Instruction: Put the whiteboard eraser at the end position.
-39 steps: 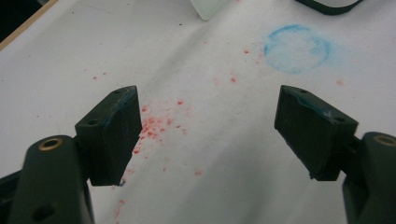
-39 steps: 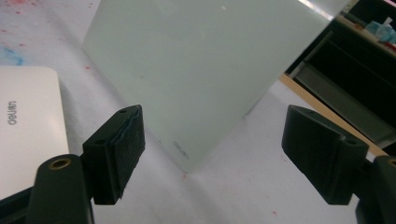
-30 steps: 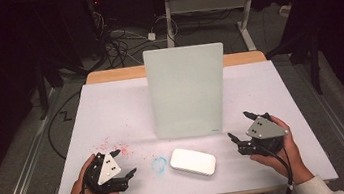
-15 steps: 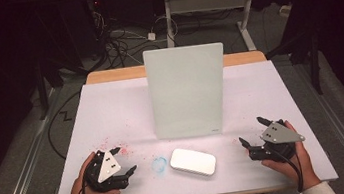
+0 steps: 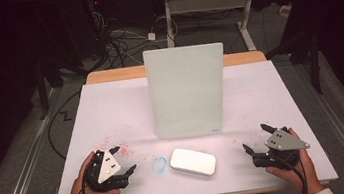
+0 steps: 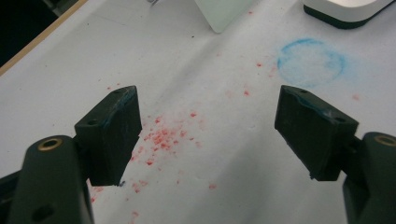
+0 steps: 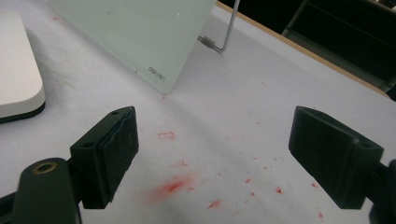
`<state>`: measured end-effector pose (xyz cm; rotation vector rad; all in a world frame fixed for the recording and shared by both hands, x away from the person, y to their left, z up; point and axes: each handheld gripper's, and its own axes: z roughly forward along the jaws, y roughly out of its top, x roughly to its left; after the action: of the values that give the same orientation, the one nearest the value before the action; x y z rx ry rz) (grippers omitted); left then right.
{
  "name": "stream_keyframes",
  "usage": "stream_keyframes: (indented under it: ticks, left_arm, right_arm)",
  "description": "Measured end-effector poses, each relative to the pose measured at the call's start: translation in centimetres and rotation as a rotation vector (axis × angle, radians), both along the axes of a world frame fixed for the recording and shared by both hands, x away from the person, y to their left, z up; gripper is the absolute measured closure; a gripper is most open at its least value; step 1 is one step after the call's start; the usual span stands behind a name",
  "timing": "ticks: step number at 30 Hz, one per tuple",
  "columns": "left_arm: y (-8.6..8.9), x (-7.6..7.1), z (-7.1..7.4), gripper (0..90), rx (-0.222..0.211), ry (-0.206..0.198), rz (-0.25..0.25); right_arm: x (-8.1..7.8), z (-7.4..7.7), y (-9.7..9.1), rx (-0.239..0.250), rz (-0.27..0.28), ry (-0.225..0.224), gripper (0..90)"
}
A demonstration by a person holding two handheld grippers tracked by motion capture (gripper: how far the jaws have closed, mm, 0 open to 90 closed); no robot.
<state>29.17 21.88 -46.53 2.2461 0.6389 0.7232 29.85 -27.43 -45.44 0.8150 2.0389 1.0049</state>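
Observation:
A pale green glass board (image 5: 187,92) stands upright in the middle of the white table (image 5: 111,110). In front of it lies a flat white block with rounded corners (image 5: 192,161). My left gripper (image 5: 123,159) rests near the front left edge. It is open with bare table between its jaws (image 6: 208,98). My right gripper (image 5: 255,137) sits at the front right, well clear of the block. Its jaws have just been opening and now stand wide with nothing between them (image 7: 215,116). The board's lower corner (image 7: 159,70) and the block's edge (image 7: 18,88) lie ahead of it.
A blue ring mark (image 5: 159,164) lies left of the block, and it also appears ahead of the left jaws (image 6: 310,63). Red specks (image 6: 163,137) and smears (image 7: 173,186) dot the table near both grippers. A metal prop (image 7: 224,35) holds the board up behind. Cables lie on the floor beyond.
My right gripper has moved right and toward the front edge, away from the white block, and its jaws have spread wider. The left gripper has stayed put.

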Motion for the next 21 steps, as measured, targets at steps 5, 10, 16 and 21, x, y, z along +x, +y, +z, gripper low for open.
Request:
stream_keyframes:
  ticks: [5, 10, 16, 21]
  left_arm:
    - [0.12, -0.21, 0.14, 22.1, -0.003, -0.006, 0.001]
    - [0.30, -0.11, 0.15, 22.1, -0.007, -0.005, 0.008]
    - [0.13, -0.04, 0.02, 22.1, -0.002, -0.002, 0.010]
    - [0.18, -0.05, 0.05, 22.1, -0.002, -0.002, 0.013]
  right_arm:
    - [-0.38, 0.30, 0.22, -0.011, 0.002, -0.018, 16.8]
    - [-0.32, 0.46, 0.31, -0.012, -0.010, -0.042, 17.7]
    - [-0.25, 0.46, 0.00, -0.011, -0.016, -0.040, 17.3]
    - [-0.31, 0.71, -0.19, 0.000, -0.021, -0.051, 17.2]
